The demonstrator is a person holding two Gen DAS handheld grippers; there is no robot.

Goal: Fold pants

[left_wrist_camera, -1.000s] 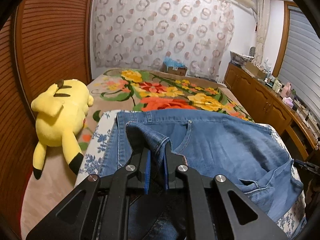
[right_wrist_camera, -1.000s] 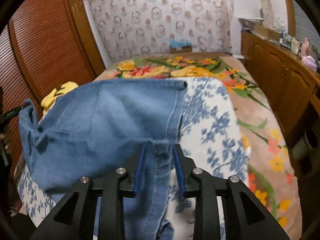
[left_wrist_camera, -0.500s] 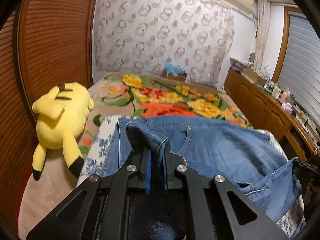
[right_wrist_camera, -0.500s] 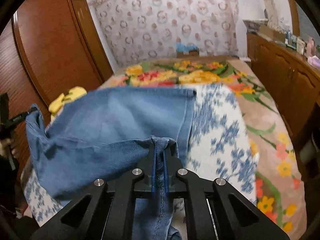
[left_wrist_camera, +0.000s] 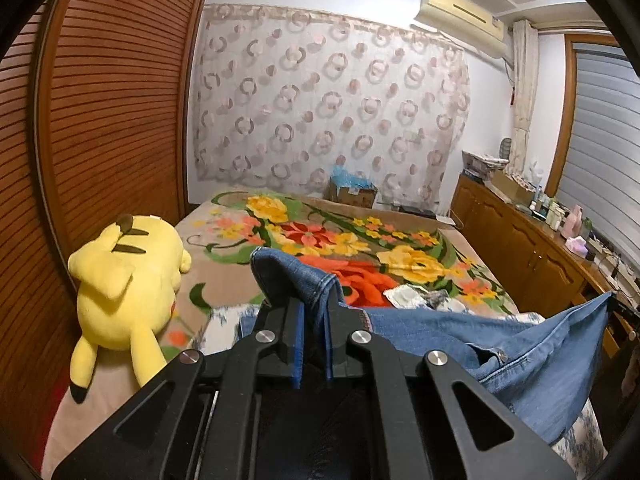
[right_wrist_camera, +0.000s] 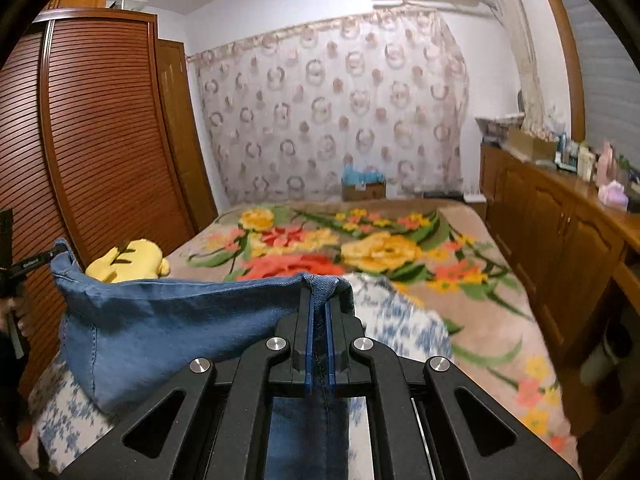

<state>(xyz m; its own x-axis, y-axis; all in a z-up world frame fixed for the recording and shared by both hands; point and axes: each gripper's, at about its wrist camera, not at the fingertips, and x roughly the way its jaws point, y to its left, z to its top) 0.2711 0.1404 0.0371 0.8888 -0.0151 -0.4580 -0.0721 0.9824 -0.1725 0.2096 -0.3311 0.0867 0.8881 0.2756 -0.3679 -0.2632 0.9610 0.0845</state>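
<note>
The blue jeans [left_wrist_camera: 520, 344] hang stretched between my two grippers, lifted above the bed. My left gripper [left_wrist_camera: 311, 312] is shut on one bunched corner of the waistband, which sticks up past the blue pads. My right gripper [right_wrist_camera: 319, 312] is shut on the other corner; the jeans [right_wrist_camera: 168, 320] run from it to the left, where the other gripper holds the far corner [right_wrist_camera: 60, 250]. The lower part of the jeans is hidden below both grippers.
A bed with a floral blanket [left_wrist_camera: 360, 240] and a blue-and-white flowered cloth [right_wrist_camera: 400, 320] lies below. A yellow plush toy [left_wrist_camera: 124, 288] lies at the bed's left edge by the brown wardrobe [left_wrist_camera: 100, 120]. A wooden cabinet [right_wrist_camera: 560, 240] with clutter runs along the right.
My right gripper closed on the jeans' corner. Both grippers rose and lifted the jeans off the bed, so the cloth now hangs taut between them.
</note>
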